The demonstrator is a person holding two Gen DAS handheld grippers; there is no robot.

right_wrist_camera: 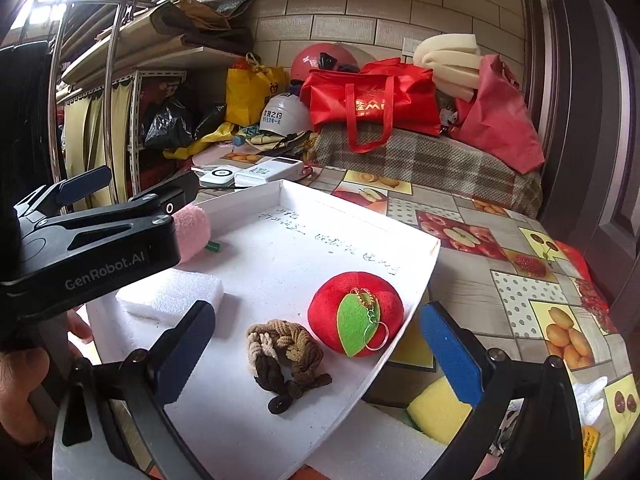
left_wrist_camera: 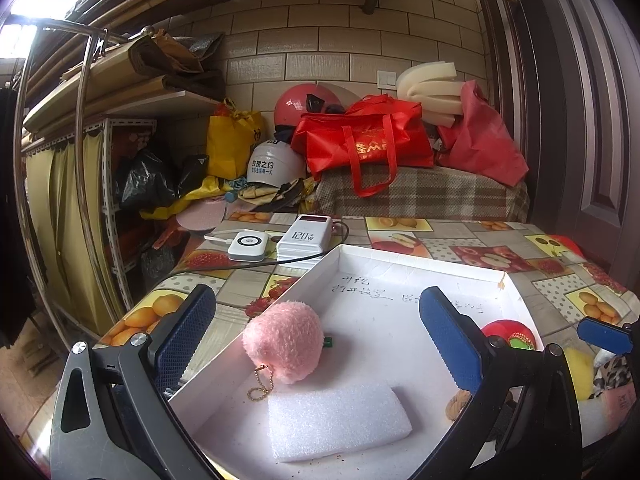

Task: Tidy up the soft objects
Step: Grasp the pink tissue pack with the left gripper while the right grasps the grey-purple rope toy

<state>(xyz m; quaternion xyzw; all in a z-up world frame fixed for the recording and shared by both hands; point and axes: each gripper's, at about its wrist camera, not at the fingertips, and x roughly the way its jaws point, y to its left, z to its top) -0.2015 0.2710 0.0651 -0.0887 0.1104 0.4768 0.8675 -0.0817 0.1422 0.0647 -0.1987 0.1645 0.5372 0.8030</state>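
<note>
A white tray [left_wrist_camera: 360, 258] lies on the fruit-print table. In it lie a pink plush ball [left_wrist_camera: 285, 341] with a gold chain, a white foam pad [left_wrist_camera: 338, 420], a red plush apple [right_wrist_camera: 355, 312] with a green leaf, and a brown braided hair tie [right_wrist_camera: 286, 350]. My left gripper [left_wrist_camera: 316, 334] is open and empty, its jaws either side of the pink ball above the tray. My right gripper [right_wrist_camera: 316, 352] is open and empty, over the hair tie and apple. The left gripper also shows in the right wrist view [right_wrist_camera: 92, 236], hiding part of the pink ball [right_wrist_camera: 192, 232].
A yellow sponge [right_wrist_camera: 438, 408] and white foam lie beside the tray's near right edge. Two white power banks [left_wrist_camera: 304, 238] with a cable sit behind the tray. Red bags [left_wrist_camera: 368, 140], helmets and a plaid-covered bench stand at the back. A metal rack [left_wrist_camera: 80, 120] is at left.
</note>
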